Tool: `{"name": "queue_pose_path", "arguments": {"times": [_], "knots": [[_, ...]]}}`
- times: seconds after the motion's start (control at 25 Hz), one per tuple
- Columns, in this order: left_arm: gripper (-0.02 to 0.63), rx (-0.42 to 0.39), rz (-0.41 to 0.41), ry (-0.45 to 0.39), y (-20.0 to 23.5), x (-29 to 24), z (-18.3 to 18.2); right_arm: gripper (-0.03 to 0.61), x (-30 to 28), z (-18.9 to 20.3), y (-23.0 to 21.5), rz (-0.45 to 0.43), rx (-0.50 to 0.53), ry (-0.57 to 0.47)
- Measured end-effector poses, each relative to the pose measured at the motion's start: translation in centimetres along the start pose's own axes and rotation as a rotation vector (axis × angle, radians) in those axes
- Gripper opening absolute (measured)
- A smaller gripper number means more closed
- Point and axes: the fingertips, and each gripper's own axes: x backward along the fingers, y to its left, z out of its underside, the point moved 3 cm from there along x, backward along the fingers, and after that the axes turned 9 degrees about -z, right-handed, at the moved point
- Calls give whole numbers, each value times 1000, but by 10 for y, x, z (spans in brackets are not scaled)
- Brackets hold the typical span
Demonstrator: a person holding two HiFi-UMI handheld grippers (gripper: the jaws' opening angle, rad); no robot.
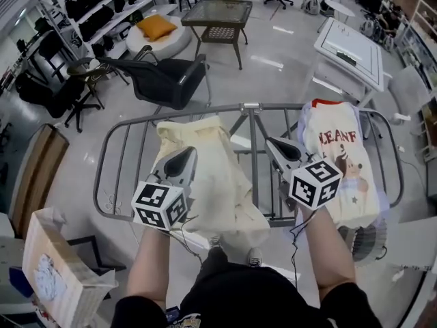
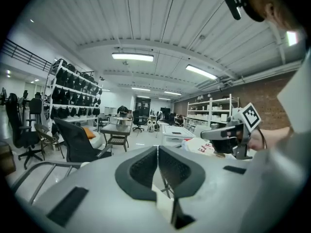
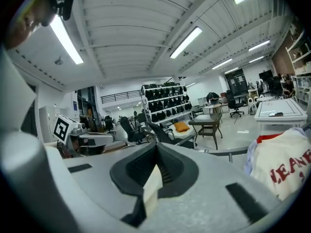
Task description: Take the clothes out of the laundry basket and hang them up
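A gray metal drying rack (image 1: 250, 106) stands on the floor (image 1: 287, 46), with a cream cloth (image 1: 205, 169) and a printed shirt (image 1: 341, 162) lying over it.

The left gripper (image 1: 186, 154), at lower left of the head view, has a smooth grey shell that narrows to a rounded nose. Its black ribbed pads (image 2: 143, 169) sit in a dark surround. Its left marker cube (image 1: 159, 205) is white with black square patterns. The right gripper (image 1: 274, 145), right of centre, is built alike (same grey shell, same sort of right marker cube (image 1: 315, 182)). A thin black cable (image 1: 295, 241) runs beneath it. Flat dark strips (image 2: 68, 205) lie on the shell. Along the bottom edge the person wears a black short-sleeved top (image 1: 246, 296). A small black head camera (image 2: 233, 5) shows at upper right of the left gripper view.
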Motion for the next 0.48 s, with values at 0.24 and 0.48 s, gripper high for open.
{"name": "queue_pose_path", "arguments": {"times": [0.24, 0.48], "knots": [[10, -14, -25, 5, -86, 40, 16, 5, 68, 16, 12, -69, 10, -13], [11, -34, -96, 18, -126, 84, 32, 5, 100, 34, 32, -143, -9, -8]]}}
